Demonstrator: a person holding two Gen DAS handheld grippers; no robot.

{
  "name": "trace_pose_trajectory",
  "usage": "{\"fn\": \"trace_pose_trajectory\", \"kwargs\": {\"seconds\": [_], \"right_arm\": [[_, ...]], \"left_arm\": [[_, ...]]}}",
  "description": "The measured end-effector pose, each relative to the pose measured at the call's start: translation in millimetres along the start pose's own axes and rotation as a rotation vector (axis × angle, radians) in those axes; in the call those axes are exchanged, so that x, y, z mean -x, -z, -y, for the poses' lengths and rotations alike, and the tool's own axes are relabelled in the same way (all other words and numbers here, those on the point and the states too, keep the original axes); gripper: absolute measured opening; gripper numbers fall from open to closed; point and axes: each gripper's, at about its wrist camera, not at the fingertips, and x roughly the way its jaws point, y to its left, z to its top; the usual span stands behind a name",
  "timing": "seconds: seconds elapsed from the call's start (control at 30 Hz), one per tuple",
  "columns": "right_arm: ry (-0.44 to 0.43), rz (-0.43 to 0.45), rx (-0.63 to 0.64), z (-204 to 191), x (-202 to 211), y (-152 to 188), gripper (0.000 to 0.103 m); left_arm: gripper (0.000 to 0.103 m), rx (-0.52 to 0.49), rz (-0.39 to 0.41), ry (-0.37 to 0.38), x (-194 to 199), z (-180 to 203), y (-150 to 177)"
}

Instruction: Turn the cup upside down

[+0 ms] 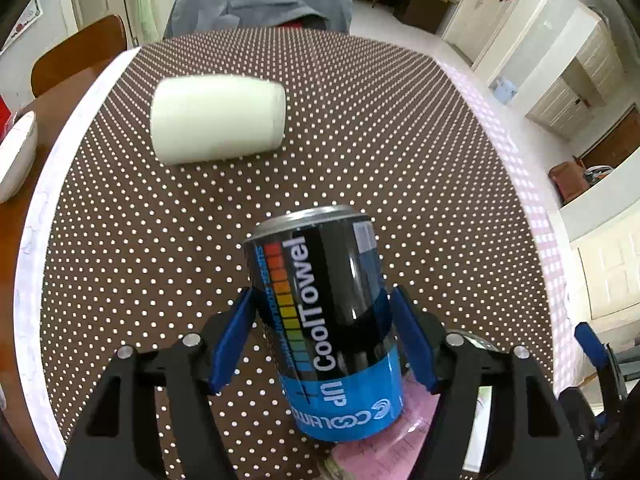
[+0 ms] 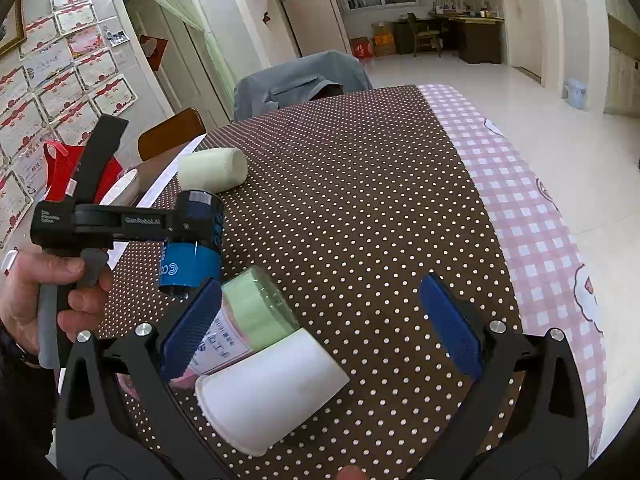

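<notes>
A black and blue can-shaped cup (image 1: 332,308), printed "CoolTowel", sits tilted between the blue pads of my left gripper (image 1: 320,294), which is shut on its sides. The silver end points away from the camera and the blue end toward it. In the right wrist view a hand squeezes the left gripper (image 2: 184,224), holding this cup (image 2: 192,248) over the table's left part. My right gripper (image 2: 320,288) is open and low over the table. A white paper cup (image 2: 272,392) lies on its side between its fingers, nearer the left finger (image 2: 192,328).
A clear bottle with a green and pink label (image 2: 248,316) lies beside the paper cup. A pale cylinder (image 1: 218,118) lies on its side farther back on the brown dotted tablecloth (image 1: 360,128). A white bowl (image 1: 16,152) sits at the left edge. Chairs stand behind the table.
</notes>
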Motion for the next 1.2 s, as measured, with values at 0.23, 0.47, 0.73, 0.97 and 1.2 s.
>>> {"fn": "trace_pose_trajectory", "kwargs": {"seconds": [0.23, 0.47, 0.73, 0.97, 1.2], "right_arm": [[0.004, 0.028, 0.009, -12, 19, 6, 0.097], [0.006, 0.072, 0.022, -23, 48, 14, 0.097], [-0.001, 0.139, 0.029, -33, 89, 39, 0.097], [0.002, 0.148, 0.014, -30, 108, 73, 0.097], [0.013, 0.163, 0.005, -29, 127, 100, 0.097]], "left_arm": [[0.066, -0.032, 0.081, 0.019, 41, 9, 15], [0.066, -0.073, 0.169, 0.041, 96, 29, 41], [0.066, -0.121, 0.267, 0.08, 166, 42, 100], [0.066, -0.146, 0.278, 0.115, 180, 50, 163], [0.066, -0.143, 0.245, 0.149, 161, 57, 210]]}}
